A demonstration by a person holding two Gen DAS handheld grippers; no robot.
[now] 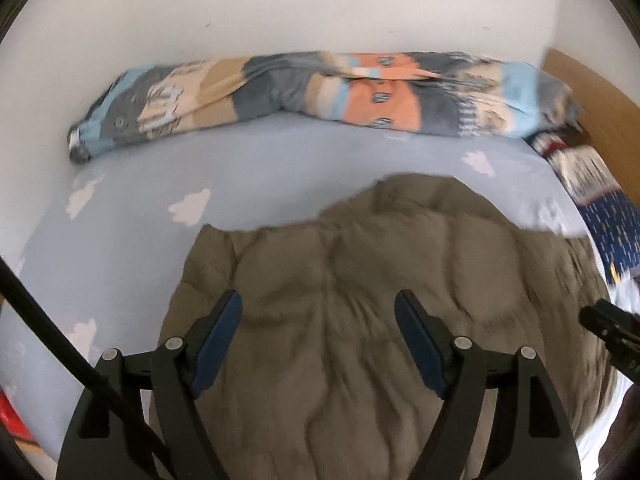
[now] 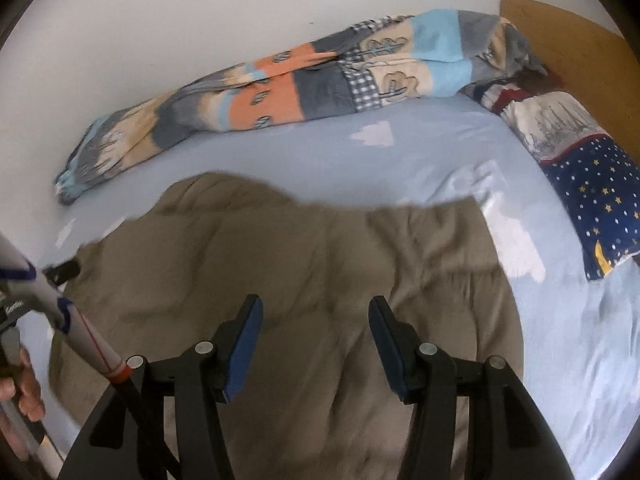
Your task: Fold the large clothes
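A large taupe quilted jacket point(image 1: 360, 240) lies spread on a pale blue bed sheet point(image 1: 132, 184) printed with white clouds. My left gripper point(image 1: 318, 298) hovers over the jacket's middle, open, with nothing between its blue pads. In the right wrist view the same jacket point(image 2: 240, 240) fills the near bed, and my right gripper point(image 2: 316, 302) stands open above it, also holding nothing. The right gripper's tip point(image 1: 600, 320) shows at the jacket's right edge. The left gripper's tip point(image 2: 62, 270) shows at the jacket's left edge, with a hand point(image 2: 24, 392) below it.
A rolled patchwork duvet point(image 2: 300, 92) lies along the white wall at the back of the bed. A star-print pillow point(image 2: 592, 200) rests on the right by a wooden headboard point(image 2: 580, 40). A black cable point(image 1: 60, 340) crosses the lower left.
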